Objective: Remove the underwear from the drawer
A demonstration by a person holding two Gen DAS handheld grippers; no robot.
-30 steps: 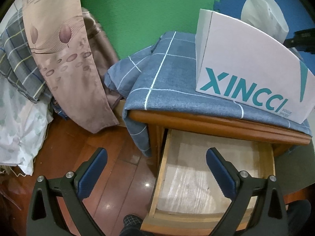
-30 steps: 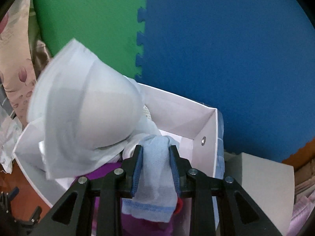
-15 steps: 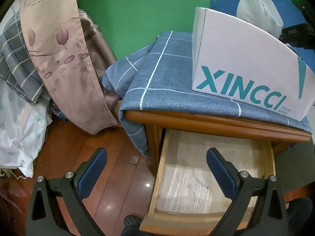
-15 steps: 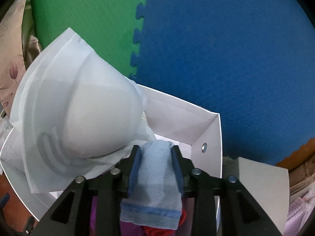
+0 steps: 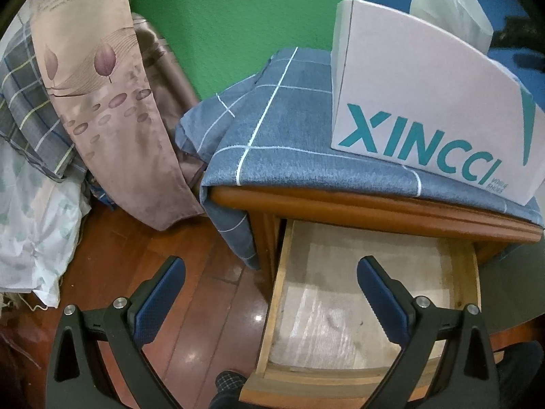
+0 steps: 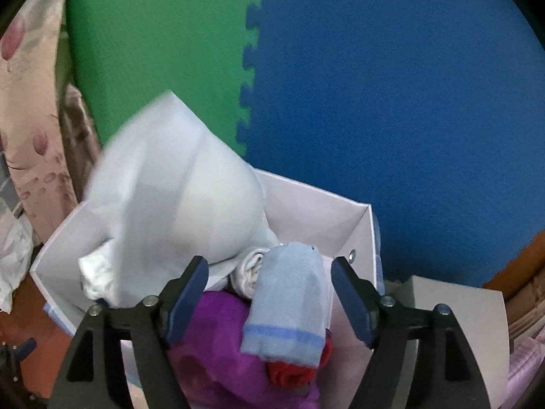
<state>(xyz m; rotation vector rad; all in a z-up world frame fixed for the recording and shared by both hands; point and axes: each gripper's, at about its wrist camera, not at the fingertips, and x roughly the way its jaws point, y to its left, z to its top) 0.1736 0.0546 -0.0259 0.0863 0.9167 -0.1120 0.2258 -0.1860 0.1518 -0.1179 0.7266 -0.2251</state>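
In the right wrist view my right gripper [image 6: 270,289] hangs over a white box [image 6: 327,211]. Its jaws are opening, and a light blue piece of underwear [image 6: 289,303] lies between them, resting on a purple garment [image 6: 218,337] and a red one [image 6: 293,371], with neither pad on it. A large white bag [image 6: 177,197] leans in the box. In the left wrist view my left gripper [image 5: 270,293] stands open with nothing in it, above the pulled-out wooden drawer [image 5: 282,293], whose visible bottom is bare. The same box [image 5: 425,109], printed XINCCI, sits on the nightstand.
A blue checked cloth [image 5: 282,143] covers the nightstand top [image 5: 374,204]. Patterned bedding [image 5: 92,95] and a white bundle [image 5: 30,225] pile up at the left on the wooden floor [image 5: 177,306]. Green and blue foam mats [image 6: 391,85] line the wall behind.
My right gripper's jaws have spread apart and let go of the light blue underwear, which now lies on the clothes in the box. The left gripper stays still.
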